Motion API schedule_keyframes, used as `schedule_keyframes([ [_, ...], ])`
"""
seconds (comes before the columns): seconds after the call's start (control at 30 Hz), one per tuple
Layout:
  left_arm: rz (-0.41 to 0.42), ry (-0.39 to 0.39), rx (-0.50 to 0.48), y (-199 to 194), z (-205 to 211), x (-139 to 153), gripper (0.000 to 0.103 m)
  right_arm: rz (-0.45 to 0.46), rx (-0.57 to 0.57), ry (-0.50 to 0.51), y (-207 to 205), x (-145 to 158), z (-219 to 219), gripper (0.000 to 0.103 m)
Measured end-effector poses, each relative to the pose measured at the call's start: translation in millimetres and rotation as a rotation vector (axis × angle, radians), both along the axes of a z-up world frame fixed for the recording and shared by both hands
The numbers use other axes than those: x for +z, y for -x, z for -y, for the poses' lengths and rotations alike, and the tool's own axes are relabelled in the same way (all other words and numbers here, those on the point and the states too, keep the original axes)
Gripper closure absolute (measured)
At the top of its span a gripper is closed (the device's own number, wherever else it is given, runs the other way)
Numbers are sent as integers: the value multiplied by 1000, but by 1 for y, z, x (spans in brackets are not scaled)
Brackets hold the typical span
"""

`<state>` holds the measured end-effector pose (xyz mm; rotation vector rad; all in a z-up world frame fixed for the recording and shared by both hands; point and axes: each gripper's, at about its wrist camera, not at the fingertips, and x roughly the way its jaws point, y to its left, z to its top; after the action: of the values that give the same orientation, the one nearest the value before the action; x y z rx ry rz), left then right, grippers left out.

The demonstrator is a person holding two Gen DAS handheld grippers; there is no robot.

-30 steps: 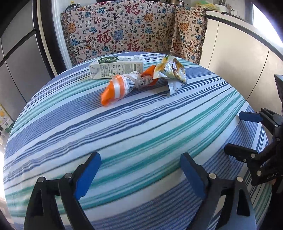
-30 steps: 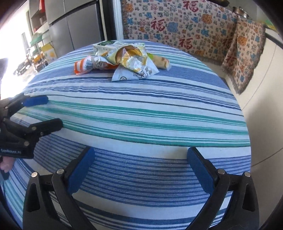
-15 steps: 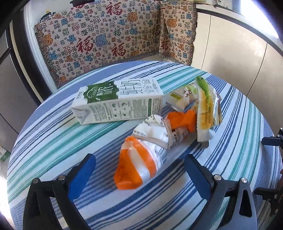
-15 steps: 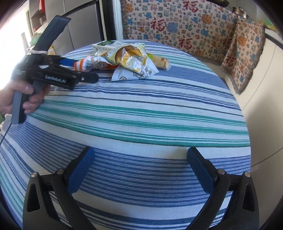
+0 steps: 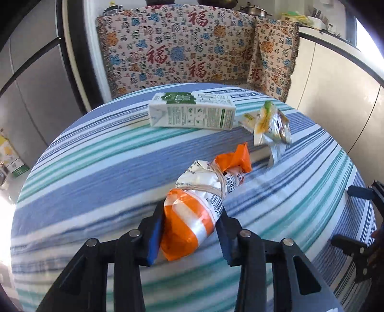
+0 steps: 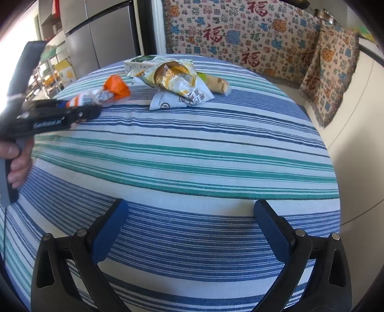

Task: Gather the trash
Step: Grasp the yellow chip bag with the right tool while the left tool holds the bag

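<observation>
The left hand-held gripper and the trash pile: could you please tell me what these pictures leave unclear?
- Left hand-held gripper: in the right wrist view it is motion-blurred.
- Orange and white bag: underside hidden, so lift-off is unclear.
- Milk carton: mostly behind the crumpled wrapper in the right wrist view.
- Any bin: outside both views.

Round table w/ striped cloth (image 6: 216, 168); patterned throw (image 5: 192, 48) behind; grey fridge (image 6: 96, 36) at left; pot (image 5: 254, 10) on counter.
</observation>
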<state>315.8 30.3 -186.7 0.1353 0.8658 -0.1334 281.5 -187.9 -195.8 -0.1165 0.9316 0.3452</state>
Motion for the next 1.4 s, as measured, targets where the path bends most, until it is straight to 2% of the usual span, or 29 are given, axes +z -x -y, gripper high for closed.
schedule_keyframes([
  [0.07, -12, -28, 49, 26, 5, 0, 62, 0, 0, 0, 0, 0, 0, 0],
  [0.2, -41, -9, 62, 58, 16, -1, 60, 0, 0, 0, 0, 0, 0, 0],
  [0.27, -48, -11, 38, 65, 23, -4, 50, 0, -1, 0, 0, 0, 0, 0],
  [0.33, -19, -38, 32, 66, 29, -6, 38, 0, -1, 0, 0, 0, 2, 0],
  [0.4, 1, -45, 32, 64, 30, -7, 37, 0, -1, -1, 0, 0, 2, 0],
  [0.47, 2, -17, 23, 61, 29, -8, 36, 0, -1, -1, 0, 0, 3, 0],
  [0.53, -11, 7, 26, 56, 24, -8, 30, 0, -1, -1, 1, 0, 3, 0],
  [0.87, -11, 23, 137, 46, -8, -7, 29, -7, 0, 2, -2, 0, 4, 0],
  [0.97, -11, 21, 144, 46, -11, -7, 28, -45, -42, -12, -25, 10, 4, 1],
  [1.07, -12, 21, 152, 45, -12, -7, 24, 0, -110, -101, -61, 43, -3, 1],
  [1.13, -16, 29, 143, 44, -13, -7, 24, 18, -133, -125, -88, 61, -16, 1],
  [1.2, -16, 29, 142, 43, -14, -7, 24, 20, -135, -126, -113, 69, -39, 1],
  [1.27, -16, 31, 141, 43, -14, -6, 24, -2, -121, -85, -133, 66, -60, 2],
  [1.33, -16, 32, 140, 43, -13, -6, 24, -37, -108, 0, -146, 54, -75, 10],
  [1.37, -17, 32, 140, 43, -12, -6, 24, -67, -106, 22, -151, 47, -74, 25],
  [1.4, -17, 33, 140, 43, -13, -6, 24, -87, -122, 24, -151, 43, -67, 44],
])
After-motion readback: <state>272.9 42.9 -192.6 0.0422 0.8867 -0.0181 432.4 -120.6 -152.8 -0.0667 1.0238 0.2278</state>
